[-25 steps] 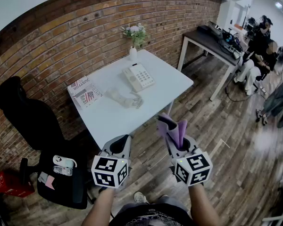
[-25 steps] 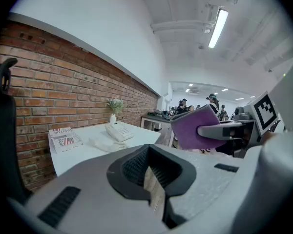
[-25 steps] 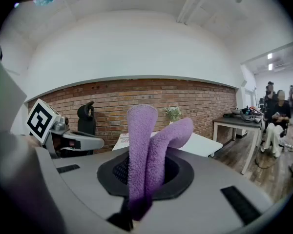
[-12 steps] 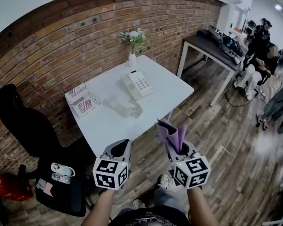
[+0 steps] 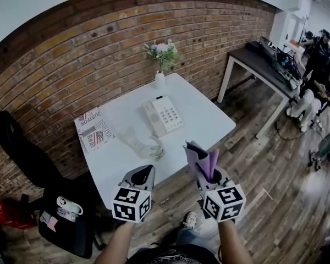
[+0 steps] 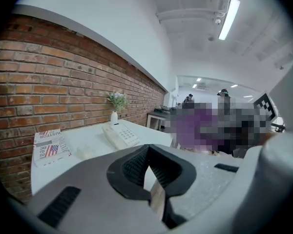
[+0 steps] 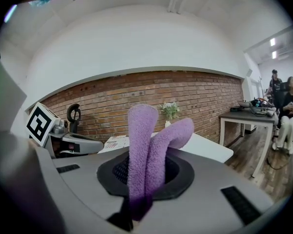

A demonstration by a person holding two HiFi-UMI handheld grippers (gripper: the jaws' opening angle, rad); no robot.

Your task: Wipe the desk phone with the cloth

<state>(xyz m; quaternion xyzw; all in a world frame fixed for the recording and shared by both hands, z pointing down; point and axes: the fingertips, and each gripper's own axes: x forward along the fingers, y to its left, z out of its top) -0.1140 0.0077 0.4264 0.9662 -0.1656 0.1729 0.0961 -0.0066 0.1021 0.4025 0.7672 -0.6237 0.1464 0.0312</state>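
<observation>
The white desk phone (image 5: 164, 115) lies on the white table (image 5: 209, 120), with its handset (image 5: 137, 142) off the cradle to the left. In the left gripper view the phone (image 6: 120, 135) is far ahead. My right gripper (image 5: 204, 166) is shut on a purple cloth (image 5: 201, 157), held short of the table's near edge; the cloth (image 7: 149, 150) stands folded out of the jaws. My left gripper (image 5: 144, 175) hovers beside it, jaws together and holding nothing (image 6: 149, 172).
A magazine (image 5: 93, 130) lies on the table's left side and a vase of flowers (image 5: 161, 59) stands at its back. A black office chair (image 5: 27, 147) is at the left, a red box (image 5: 8, 213) on the floor. A dark desk (image 5: 264, 56) with people is at the right.
The view has closed in on the table, so its near edge now lies just ahead of both grippers. The grippers keep their pose and the cloth stays held.
</observation>
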